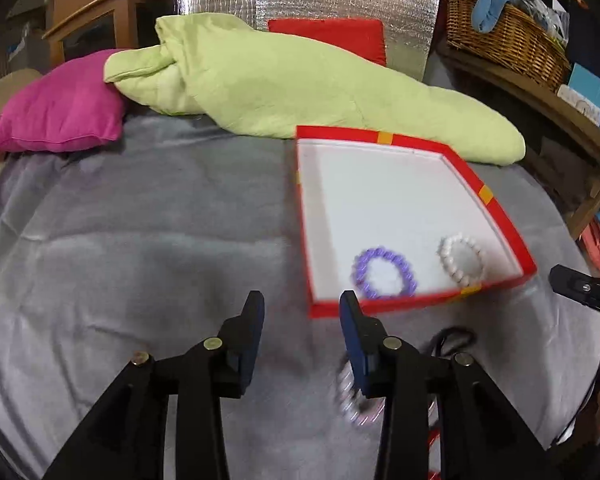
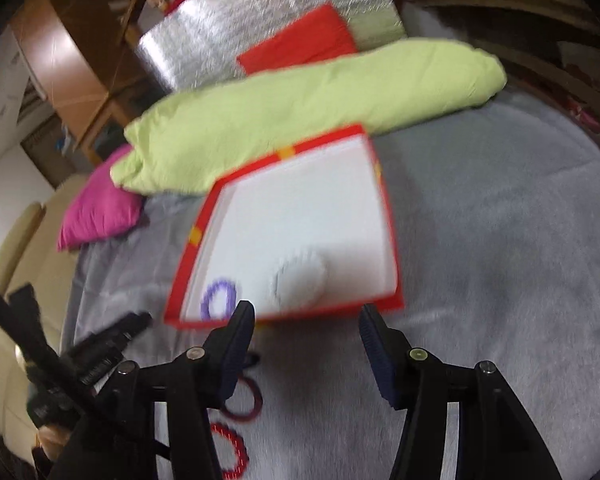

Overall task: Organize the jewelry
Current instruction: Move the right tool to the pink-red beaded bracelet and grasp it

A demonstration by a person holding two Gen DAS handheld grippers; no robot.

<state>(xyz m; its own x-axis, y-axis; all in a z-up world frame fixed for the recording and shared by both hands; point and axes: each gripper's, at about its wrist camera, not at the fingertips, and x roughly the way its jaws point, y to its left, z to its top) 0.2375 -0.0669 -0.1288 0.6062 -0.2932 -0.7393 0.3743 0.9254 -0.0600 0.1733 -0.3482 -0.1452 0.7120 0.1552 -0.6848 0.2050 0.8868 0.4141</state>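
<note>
Red cardboard formed the shallow box (image 1: 496,204) with the white inside, which lay on the grey fleece blanket (image 1: 140,240) of the bed. We think it lay open and flat there so that we could drop pieces in from above. Inside it, near the front wall, were only two things: a purple beaded bracelet (image 1: 385,272) and a white pearl-like bracelet (image 1: 462,258), side by side and not touching. The rest of the white floor was bare.

Our left gripper (image 1: 302,306) stood in front of the box with its jaws partly apart and nothing between them. Our right gripper (image 2: 307,318) was also before the front wall, jaws about half apart and empty. We judged that both had let go of their pieces.

More jewelry waited on the blanket, outside the box: a pale beaded bracelet (image 1: 348,400), blurred, beside the left gripper; a dark red smooth ring (image 2: 246,402) and a red beaded ring (image 2: 230,452) below the right gripper. A thin black loop (image 1: 454,340) lay there too; we could not tell what it was.
</note>
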